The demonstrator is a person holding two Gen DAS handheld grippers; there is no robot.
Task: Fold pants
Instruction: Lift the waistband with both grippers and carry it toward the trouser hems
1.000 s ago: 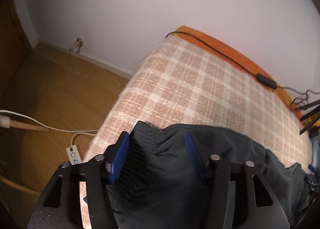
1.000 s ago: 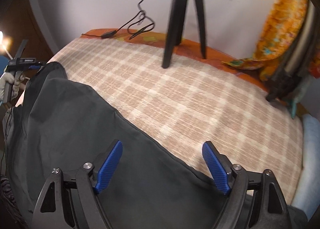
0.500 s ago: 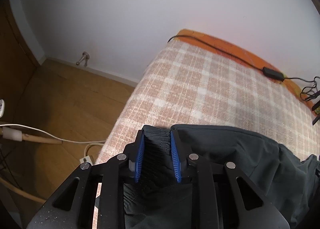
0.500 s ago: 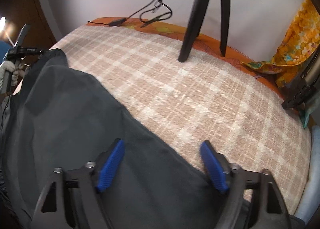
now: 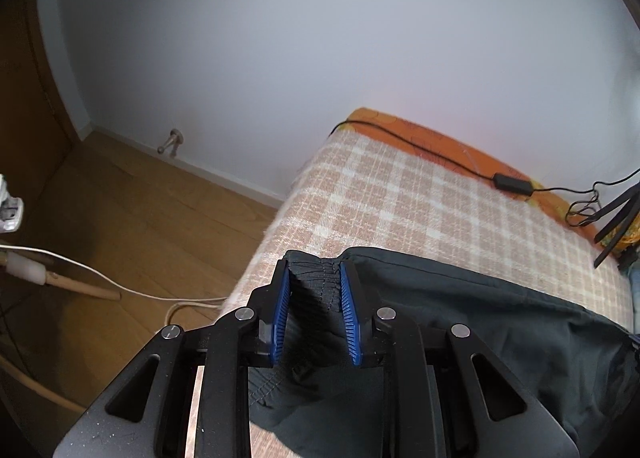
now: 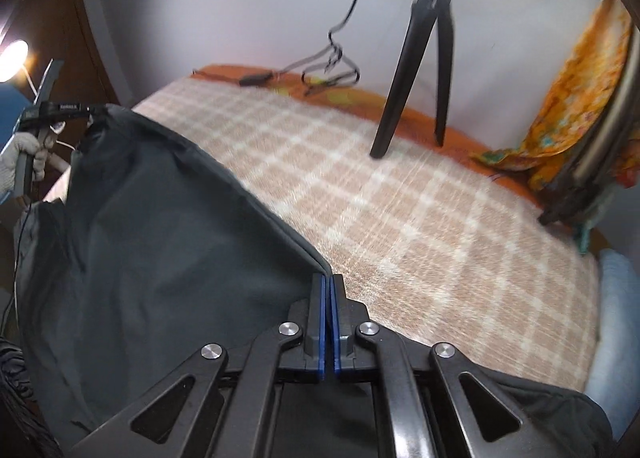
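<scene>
Checked blanket (image 6: pixel 400 218) over orange sheet (image 5: pixel 460 142); black tripod (image 6: pixel 420 58) standing on it; white cable (image 5: pixel 100 274) on wood floor (image 5: pixel 140 198).

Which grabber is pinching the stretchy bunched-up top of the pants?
The left gripper. Its blue fingers squeeze the gathered elastic waistband of the pants. The right gripper pinches a smooth, flat edge instead.

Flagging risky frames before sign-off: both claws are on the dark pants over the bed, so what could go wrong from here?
1. The left claw holds only the bunched elastic waistband of the dark grey fabric pants; it may slip free when pulled.
2. The right claw pinches just the thin side edge, so the fold could come out skewed.
3. The black tripod stands on the checked beige blanket; swung cloth might snag it.
</scene>
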